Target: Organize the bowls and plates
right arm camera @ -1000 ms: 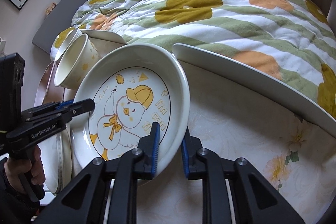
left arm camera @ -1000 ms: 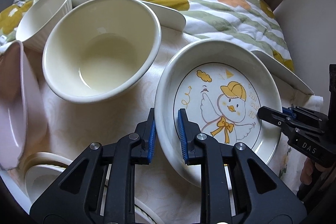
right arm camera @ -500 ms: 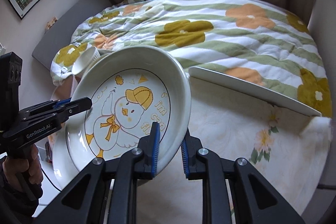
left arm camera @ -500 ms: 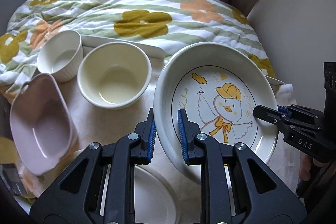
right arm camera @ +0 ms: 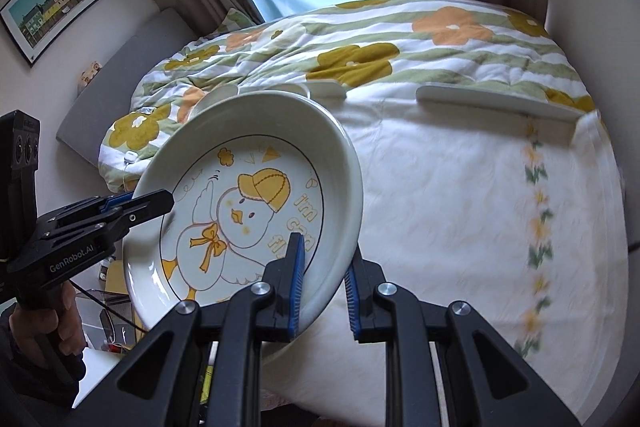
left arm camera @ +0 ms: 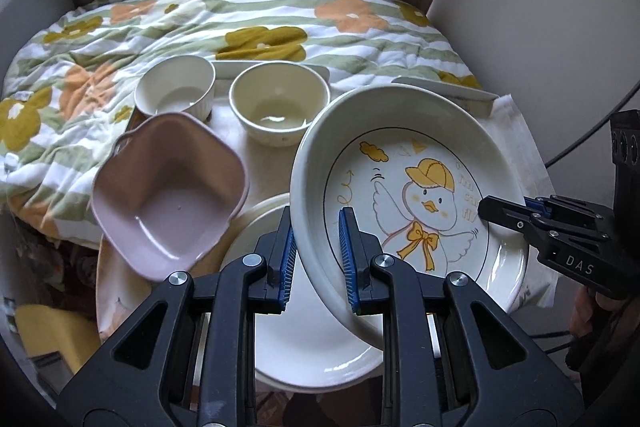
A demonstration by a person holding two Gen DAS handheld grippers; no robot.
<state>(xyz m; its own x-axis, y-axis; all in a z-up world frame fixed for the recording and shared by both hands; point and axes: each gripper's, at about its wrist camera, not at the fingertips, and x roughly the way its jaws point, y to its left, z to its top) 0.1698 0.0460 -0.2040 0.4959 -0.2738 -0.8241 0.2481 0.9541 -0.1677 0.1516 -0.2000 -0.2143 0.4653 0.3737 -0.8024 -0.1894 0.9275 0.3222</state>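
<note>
A deep white plate with a duck drawing [left arm camera: 416, 187] is held in the air, tilted, by both grippers. My left gripper [left arm camera: 316, 259] is shut on its left rim. My right gripper [right arm camera: 324, 283] is shut on its right rim; the plate also shows in the right wrist view [right arm camera: 248, 211]. Below it, a plain white plate [left arm camera: 312, 339] lies on the table. A pink square bowl [left arm camera: 168, 195], a cream bowl [left arm camera: 280, 107] and a ribbed white bowl [left arm camera: 176, 91] stand to the left and behind.
A white cloth with a flower border [right arm camera: 480, 227] covers the table. Flat white plates [right arm camera: 496, 103] lie along its far edge. A flowered quilt [left arm camera: 248, 23] lies on the bed behind. A wall [left arm camera: 540, 27] is at the right.
Both grippers have lifted the duck plate higher and pulled it back toward the near side. The bowls now look smaller and farther away, and the plain plate shows underneath.
</note>
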